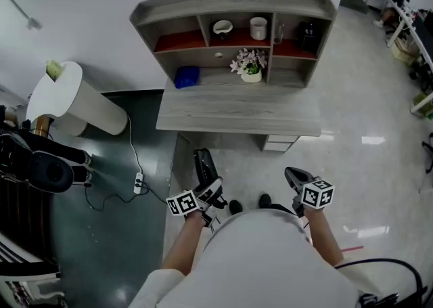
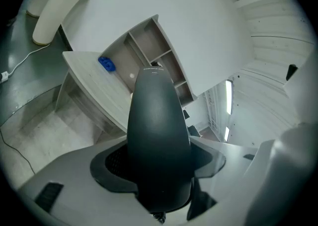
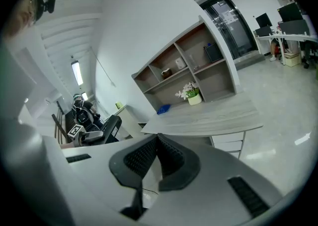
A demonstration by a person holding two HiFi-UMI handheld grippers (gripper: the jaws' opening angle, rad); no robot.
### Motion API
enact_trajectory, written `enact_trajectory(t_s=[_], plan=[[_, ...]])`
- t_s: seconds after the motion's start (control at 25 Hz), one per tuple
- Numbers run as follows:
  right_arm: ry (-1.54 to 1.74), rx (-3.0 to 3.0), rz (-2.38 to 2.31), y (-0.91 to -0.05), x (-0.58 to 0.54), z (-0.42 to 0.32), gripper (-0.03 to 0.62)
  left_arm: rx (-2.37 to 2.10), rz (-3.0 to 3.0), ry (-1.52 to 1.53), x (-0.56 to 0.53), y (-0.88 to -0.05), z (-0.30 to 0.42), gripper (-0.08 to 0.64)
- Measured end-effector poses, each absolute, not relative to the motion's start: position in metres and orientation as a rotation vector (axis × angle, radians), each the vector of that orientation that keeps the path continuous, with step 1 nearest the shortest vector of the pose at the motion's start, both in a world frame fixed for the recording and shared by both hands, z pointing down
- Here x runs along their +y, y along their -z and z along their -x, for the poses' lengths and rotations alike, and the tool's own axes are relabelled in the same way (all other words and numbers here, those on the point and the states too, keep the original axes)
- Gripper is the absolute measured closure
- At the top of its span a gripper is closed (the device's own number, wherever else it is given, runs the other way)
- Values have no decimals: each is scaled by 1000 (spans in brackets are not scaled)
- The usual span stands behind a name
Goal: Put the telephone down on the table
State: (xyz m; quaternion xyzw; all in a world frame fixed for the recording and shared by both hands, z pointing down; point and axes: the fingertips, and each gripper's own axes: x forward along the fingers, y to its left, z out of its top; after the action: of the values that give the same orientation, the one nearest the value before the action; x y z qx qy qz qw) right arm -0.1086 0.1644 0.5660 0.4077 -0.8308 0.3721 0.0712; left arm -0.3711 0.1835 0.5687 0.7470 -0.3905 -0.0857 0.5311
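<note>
The black telephone handset [image 1: 203, 166] stands up between the jaws of my left gripper [image 1: 205, 200], which is shut on it, low in front of the person. In the left gripper view the telephone [image 2: 158, 135] fills the centre, both pads pressed on its sides, its tip pointing towards the grey wooden table [image 2: 94, 83]. The table [image 1: 237, 109] lies ahead and apart from the handset. My right gripper [image 1: 295, 181] is held beside it, to the right; its jaws [image 3: 156, 140] meet at the tips with nothing between them.
A shelf unit [image 1: 233, 12] on the table's back holds cups and a dark jar. A blue thing [image 1: 187, 76] and a flower pot [image 1: 249, 67] stand before it. A white cylinder [image 1: 81, 105], a power strip [image 1: 138, 183] and a black chair [image 1: 40, 168] are at left.
</note>
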Motion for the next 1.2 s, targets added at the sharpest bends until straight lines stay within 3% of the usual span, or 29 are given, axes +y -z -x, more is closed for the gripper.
enact_trajectory(t_s=[1.2], plan=[[-1249, -2502, -1134, -592, 174, 53, 572, -1008, -1745, 214, 193, -576, 322, 252]])
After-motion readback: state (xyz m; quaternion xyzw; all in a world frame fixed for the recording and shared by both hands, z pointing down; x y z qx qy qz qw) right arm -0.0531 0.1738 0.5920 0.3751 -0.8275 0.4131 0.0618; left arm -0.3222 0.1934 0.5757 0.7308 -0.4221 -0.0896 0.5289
